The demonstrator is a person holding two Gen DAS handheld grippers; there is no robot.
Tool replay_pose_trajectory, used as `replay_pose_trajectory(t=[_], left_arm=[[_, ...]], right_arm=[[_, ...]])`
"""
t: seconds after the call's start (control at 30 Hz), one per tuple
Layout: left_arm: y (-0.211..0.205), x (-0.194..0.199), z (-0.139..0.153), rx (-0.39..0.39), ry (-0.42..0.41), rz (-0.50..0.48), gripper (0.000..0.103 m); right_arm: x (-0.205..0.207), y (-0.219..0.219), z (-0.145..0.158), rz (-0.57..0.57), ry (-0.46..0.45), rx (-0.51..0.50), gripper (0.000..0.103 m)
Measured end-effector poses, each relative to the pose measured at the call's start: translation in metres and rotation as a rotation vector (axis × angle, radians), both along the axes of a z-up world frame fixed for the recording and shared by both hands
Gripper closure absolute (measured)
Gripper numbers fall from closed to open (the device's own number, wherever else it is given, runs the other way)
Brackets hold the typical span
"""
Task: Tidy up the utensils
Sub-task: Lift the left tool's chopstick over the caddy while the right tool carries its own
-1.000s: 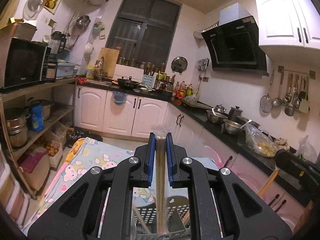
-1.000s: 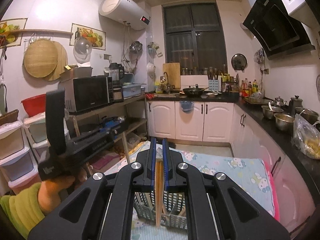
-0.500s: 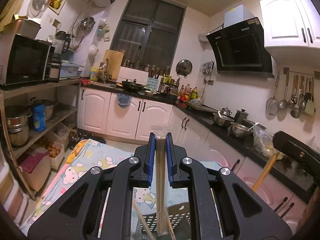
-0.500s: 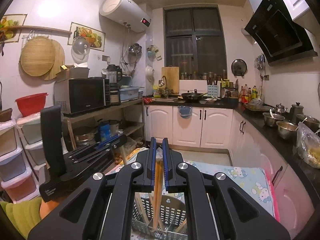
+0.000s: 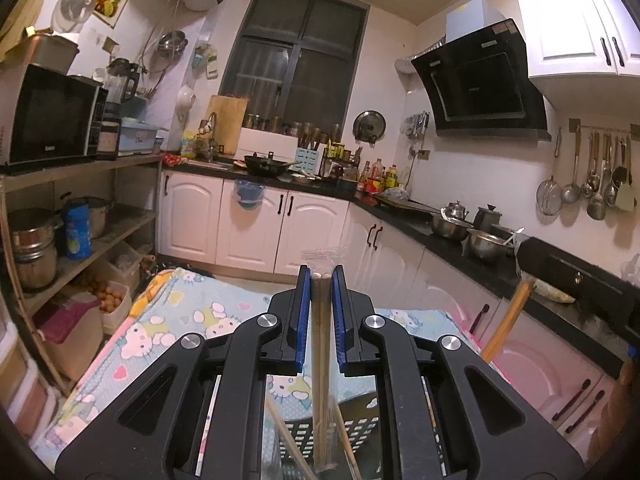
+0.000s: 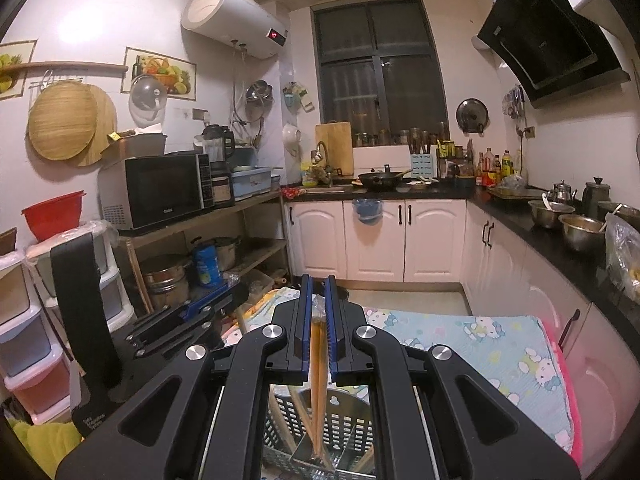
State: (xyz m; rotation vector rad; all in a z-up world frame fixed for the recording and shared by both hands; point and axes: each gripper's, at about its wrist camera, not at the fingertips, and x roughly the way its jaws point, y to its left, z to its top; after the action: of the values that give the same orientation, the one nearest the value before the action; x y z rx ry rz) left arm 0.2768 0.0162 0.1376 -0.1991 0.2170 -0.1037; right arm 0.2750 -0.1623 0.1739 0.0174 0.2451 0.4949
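Left wrist view: the left gripper [image 5: 320, 280] is seen with its blue-lined jaws closed on a pair of pale wooden chopsticks in a clear sleeve [image 5: 322, 344], held upright so that the round ends project just above the jaw tips and the lower ends reach down into a dark slotted utensil basket [image 5: 356, 432]. Loose chopsticks [image 5: 286, 436] are seen leaning inside that basket. The basket stands on a desk covered by a light-blue cartoon-print cloth [image 5: 192, 312]. At the right edge the right gripper [image 5: 576, 280] is partly shown, with an orange-brown stick [image 5: 506, 322] hanging below it. A microwave [image 5: 48, 116] on a shelf and a black range hood [image 5: 480, 80] are visible behind. Right wrist view: the right gripper [image 6: 318, 292] is shown with its jaws closed on a pair of orange-brown chopsticks [image 6: 318, 364], likewise upright, their lower ends inside a compartment of the utensil basket [image 6: 340, 432]; which compartment cannot be told. Further chopsticks [image 6: 298, 408] are seen tilted in the basket. The left gripper [image 6: 188, 320] is seen from the side at the left, above a yellow-green sleeve [image 6: 40, 444]. The cartoon-print cloth [image 6: 460, 340] extends to the right.
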Motion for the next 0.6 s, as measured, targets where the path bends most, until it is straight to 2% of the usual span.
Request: replay_pose_trajectory(t=[0.6], left_arm=[[-0.002, 0.004, -0.042, 0.012, 0.058, 0.001, 0.098]], right_arm=[[0.019, 0.009, -0.035, -0.017, 0.017, -0.007, 0.096]])
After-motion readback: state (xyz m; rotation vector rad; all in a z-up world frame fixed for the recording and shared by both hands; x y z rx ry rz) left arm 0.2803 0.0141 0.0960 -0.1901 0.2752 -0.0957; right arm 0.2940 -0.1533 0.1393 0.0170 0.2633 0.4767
